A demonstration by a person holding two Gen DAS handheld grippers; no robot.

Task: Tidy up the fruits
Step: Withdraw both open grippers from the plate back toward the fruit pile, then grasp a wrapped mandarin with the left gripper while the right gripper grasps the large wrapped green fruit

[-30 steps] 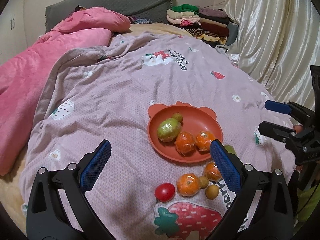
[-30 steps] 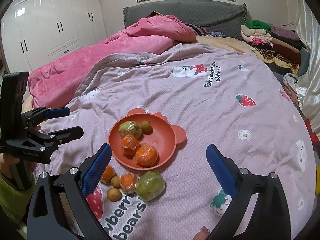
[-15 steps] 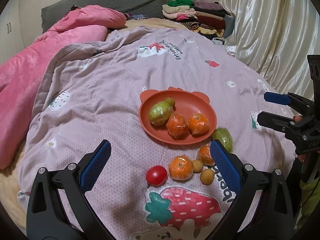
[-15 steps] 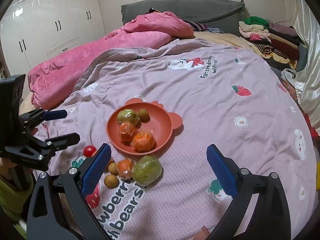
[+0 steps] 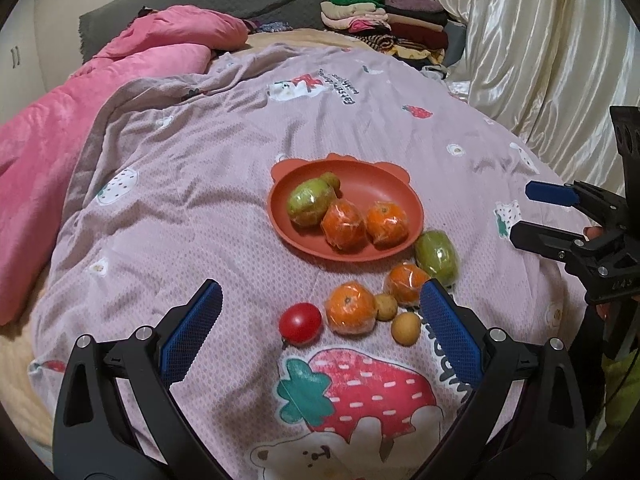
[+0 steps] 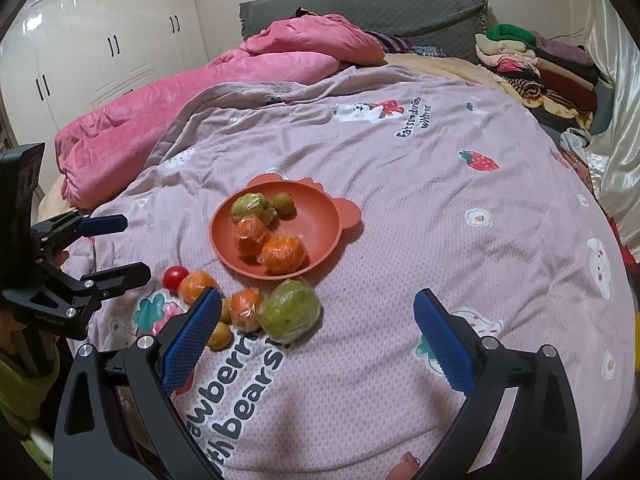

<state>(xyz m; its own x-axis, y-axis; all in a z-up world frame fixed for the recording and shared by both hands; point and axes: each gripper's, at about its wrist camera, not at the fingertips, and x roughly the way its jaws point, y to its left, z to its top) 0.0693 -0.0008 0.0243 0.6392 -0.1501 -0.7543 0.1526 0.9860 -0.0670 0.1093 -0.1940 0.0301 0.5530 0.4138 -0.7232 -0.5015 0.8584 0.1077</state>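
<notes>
Now, left gripper (image 5: 320, 312) and right gripper (image 6: 316, 320) held wide open, nothing gripped, tomato (image 5: 300, 323) at six o'clock of plate (image 5: 408, 194).

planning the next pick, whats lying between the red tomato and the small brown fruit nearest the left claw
In the left wrist view, a wrapped orange sits between the tomato and that brown fruit; a second small brown fruit lies just behind it.

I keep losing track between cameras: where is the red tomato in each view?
Left wrist: tomato low centre, left of the loose oranges.
Right wrist: tomato at left, partly hidden behind an orange.
Shared landmark: the orange plate.
</notes>
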